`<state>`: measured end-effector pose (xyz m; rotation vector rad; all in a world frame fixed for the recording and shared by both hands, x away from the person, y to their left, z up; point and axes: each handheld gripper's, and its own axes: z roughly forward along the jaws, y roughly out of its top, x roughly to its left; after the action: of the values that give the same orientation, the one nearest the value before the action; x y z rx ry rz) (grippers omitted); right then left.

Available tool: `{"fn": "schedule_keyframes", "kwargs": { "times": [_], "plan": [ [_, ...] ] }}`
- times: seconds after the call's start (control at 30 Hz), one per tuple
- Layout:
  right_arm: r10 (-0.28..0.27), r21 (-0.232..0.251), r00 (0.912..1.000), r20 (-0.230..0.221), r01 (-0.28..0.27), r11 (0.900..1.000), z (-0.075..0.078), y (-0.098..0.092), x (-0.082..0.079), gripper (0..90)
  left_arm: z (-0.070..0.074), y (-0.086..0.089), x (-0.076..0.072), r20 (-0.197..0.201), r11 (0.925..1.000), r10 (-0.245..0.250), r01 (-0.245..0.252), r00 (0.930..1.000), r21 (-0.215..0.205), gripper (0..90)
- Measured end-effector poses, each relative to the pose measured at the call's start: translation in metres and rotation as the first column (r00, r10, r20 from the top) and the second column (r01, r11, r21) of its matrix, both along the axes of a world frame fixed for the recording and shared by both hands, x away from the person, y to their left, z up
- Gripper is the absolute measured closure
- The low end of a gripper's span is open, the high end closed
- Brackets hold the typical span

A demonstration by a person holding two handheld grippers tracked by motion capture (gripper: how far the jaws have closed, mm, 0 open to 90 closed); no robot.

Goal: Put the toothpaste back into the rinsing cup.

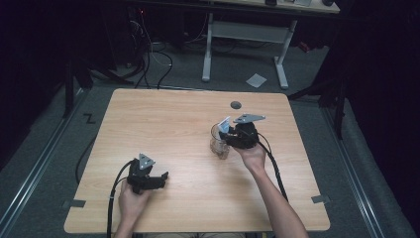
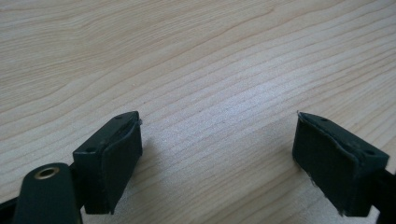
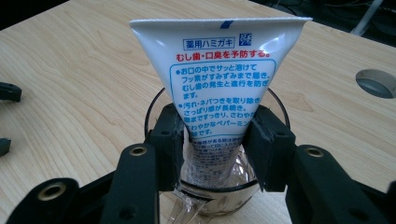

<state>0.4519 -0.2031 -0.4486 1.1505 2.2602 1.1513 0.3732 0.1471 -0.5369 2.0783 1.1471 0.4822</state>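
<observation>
Your right gripper (image 3: 212, 149) clamps the toothpaste tube (image 3: 217, 88), cap-end down inside the clear glass (image 3: 156, 105) mid-table. Keep it vertical and lower gently. Your left gripper (image 2: 217, 156) rests agape, empty.

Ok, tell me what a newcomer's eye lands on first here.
The white toothpaste tube, printed in blue and red, stands crimped end up in a clear glass cup right of the table's middle, and the right gripper is clamped on it. The left gripper rests open over bare wood near the front edge.
</observation>
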Motion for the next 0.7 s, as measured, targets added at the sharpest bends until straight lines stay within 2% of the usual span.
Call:
{"fn": "schedule_keyframes", "kwargs": {
  "times": [0.27,0.7],
  "plan": [
    [0.005,-0.001,0.9999,-0.013,-0.005,1.0,-0.0003,-0.0005,-0.0016,53.8,0.0,0.0,0.0,0.0,1.0,0.0,0.0,1.0,0.0,16.2],
    [-0.01,0.009,0.9999,0.009,0.01,1.0,0.0019,-0.0022,-0.0064,45.5,0.0,0.0,0.0,0.0,1.0,0.0,0.0,1.0,0.0,16.2]
  ]
}}
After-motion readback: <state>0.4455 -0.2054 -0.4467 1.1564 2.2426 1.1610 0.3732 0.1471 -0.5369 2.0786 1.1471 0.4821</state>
